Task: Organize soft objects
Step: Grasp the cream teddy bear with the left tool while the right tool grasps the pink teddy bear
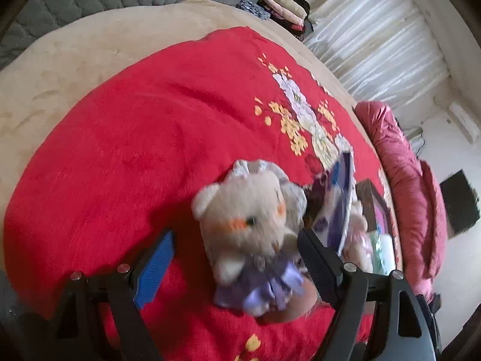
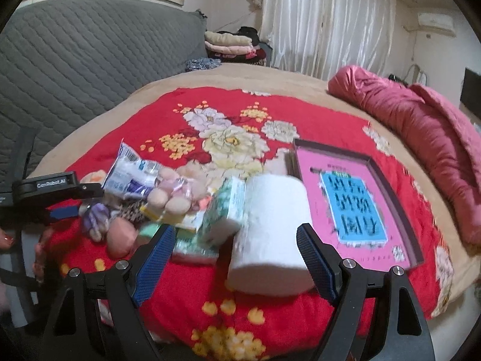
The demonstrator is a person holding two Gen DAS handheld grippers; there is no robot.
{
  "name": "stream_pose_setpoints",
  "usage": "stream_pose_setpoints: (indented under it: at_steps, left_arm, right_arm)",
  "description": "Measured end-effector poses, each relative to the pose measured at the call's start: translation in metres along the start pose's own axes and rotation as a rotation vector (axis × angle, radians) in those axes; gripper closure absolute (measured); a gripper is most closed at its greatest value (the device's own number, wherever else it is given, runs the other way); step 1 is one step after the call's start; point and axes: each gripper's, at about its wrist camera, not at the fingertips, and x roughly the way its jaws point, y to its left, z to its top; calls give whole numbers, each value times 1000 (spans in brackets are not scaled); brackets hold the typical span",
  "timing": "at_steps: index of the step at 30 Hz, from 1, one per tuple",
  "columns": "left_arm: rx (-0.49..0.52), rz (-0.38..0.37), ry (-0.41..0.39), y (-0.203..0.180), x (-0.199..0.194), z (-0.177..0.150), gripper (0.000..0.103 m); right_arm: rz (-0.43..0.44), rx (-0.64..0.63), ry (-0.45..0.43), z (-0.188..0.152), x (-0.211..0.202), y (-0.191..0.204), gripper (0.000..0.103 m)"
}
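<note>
A cream plush bear (image 1: 252, 219) in a purple dress lies on the red floral blanket (image 1: 150, 126), between the fingers of my open left gripper (image 1: 237, 255); the fingers do not press it. In the right wrist view, a white toilet paper roll (image 2: 270, 231) lies on its side between the fingers of my open right gripper (image 2: 237, 258), nearer the right finger. A tissue pack (image 2: 222, 210) leans on the roll. Left of it lies a pile of a plastic bag (image 2: 132, 171), pink and peach puffs (image 2: 171, 195) and a purple bit of plush (image 2: 96, 216). My left gripper (image 2: 60, 198) shows at the left edge.
An open box with a pink and blue inside (image 2: 354, 198) lies right of the roll. A rolled pink quilt (image 2: 421, 138) lies along the bed's right edge. A grey quilted headboard (image 2: 90, 57) stands behind. Folded clothes (image 2: 231, 45) are stacked beyond the bed, before white curtains.
</note>
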Motion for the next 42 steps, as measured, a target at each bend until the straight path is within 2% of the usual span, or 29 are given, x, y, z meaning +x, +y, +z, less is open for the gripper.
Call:
stream_pose_setpoints:
  at_steps: [2,9,12,18,25,33,38,39,41,42]
  left_arm:
    - [-21,-14,-2,4,4,6,22]
    - [-59,-69,-7,15,13,13,47]
    - [-63,-107,2,19,16,14,51]
    - [-32,-127,-2,21,17,12,53]
    - [-33,-151,-2,26,15,11,54]
    - [-20,-160,-1,28,13,8,54]
    - [-13,-161,0,27,13,7,54]
    - [-14,-163,1,28,13,8,54]
    - [-18,-167,1,28,13,7,54]
    - [-19,-168,2,29,13,7,54]
  right_arm:
    - [0,-1,1,6,7,-1,19]
    - [-29,-5,64,18,43,-7,19]
    - [-18,-15,85,21,53,-6,19]
    - [-36,-74,114,28,71,8,19]
    - [68,-69,103,43,78,35,19]
    - [95,-4,206,63,121,50,19]
    - [94,1,268,64,142,52,20]
    - [93,3,277,63,145,52,21]
    - [104,11,285,60,150,51,37]
    - [118,27,295,59,152,49,40]
